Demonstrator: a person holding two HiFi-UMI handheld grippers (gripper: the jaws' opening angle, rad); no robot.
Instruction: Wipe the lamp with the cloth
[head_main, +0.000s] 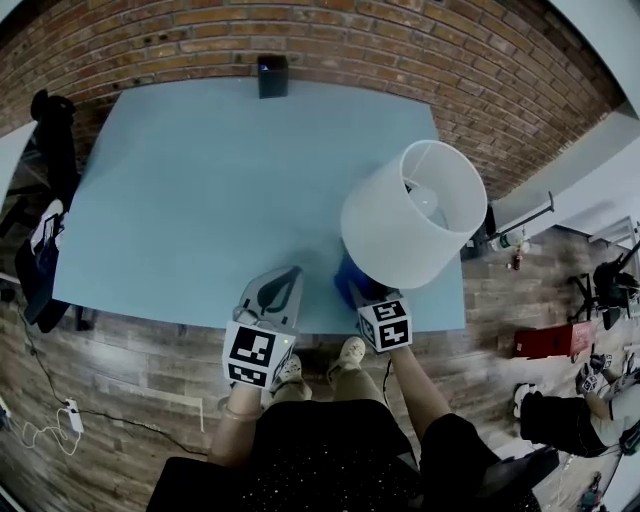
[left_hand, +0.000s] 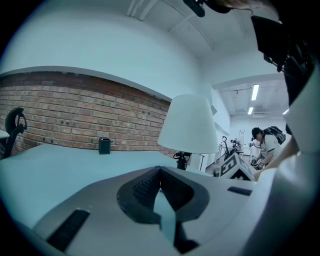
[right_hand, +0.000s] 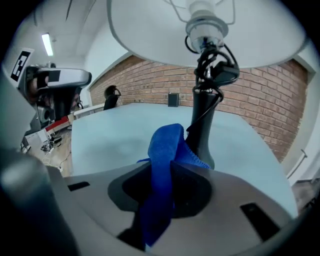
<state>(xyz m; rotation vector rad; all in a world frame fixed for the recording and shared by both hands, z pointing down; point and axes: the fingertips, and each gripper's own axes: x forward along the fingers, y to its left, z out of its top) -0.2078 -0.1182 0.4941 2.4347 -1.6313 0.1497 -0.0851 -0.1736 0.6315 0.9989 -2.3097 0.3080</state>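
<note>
A lamp with a white shade (head_main: 415, 215) and a black stem (right_hand: 204, 125) stands at the table's near right. My right gripper (head_main: 357, 292) is shut on a blue cloth (right_hand: 165, 160), held low beside the lamp's base under the shade. In the head view the cloth (head_main: 352, 276) shows only as a small blue patch below the shade. My left gripper (head_main: 276, 292) hovers over the table's front edge, left of the lamp, its jaws closed with nothing between them. From the left gripper view the lamp shade (left_hand: 189, 125) stands ahead and to the right.
A pale blue table (head_main: 220, 190) stands against a brick wall (head_main: 330, 40). A small black box (head_main: 272, 76) sits at the table's far edge. A black chair (head_main: 55, 125) stands at the left. Another person (left_hand: 265, 142) stands beyond the lamp.
</note>
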